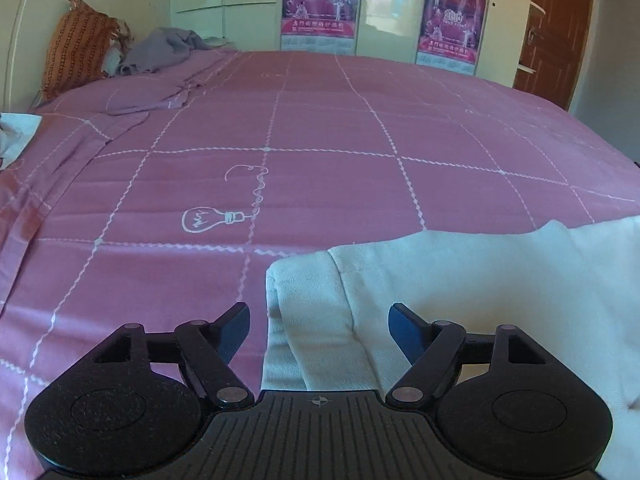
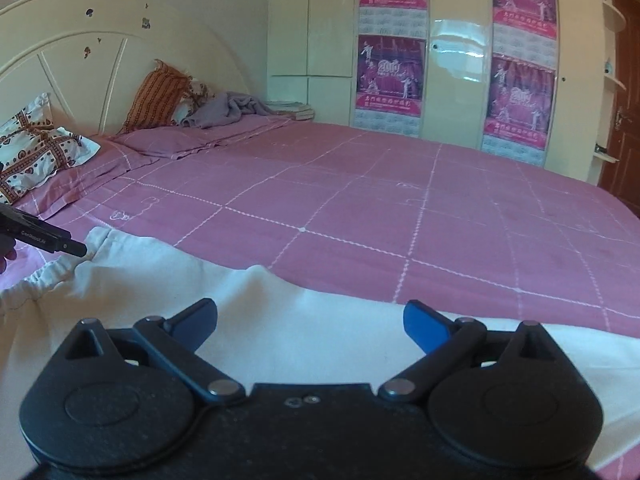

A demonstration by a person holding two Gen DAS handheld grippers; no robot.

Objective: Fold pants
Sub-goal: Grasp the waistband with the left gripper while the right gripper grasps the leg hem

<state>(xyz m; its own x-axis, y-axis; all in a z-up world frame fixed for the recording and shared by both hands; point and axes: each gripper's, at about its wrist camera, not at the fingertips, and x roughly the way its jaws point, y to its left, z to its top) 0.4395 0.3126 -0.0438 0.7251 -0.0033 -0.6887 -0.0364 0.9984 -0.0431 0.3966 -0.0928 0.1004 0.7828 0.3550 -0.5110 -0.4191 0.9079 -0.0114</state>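
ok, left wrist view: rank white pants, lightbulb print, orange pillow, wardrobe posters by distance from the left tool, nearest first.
1. white pants: between and right of the left tool.
2. lightbulb print: ahead-left on the pink sheet.
3. orange pillow: far left, at the headboard.
4. wardrobe posters: back wall.

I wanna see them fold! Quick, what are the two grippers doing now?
Left gripper: open, holding nothing, over the edge of the white pants.
Right gripper: open, holding nothing, above the pants.
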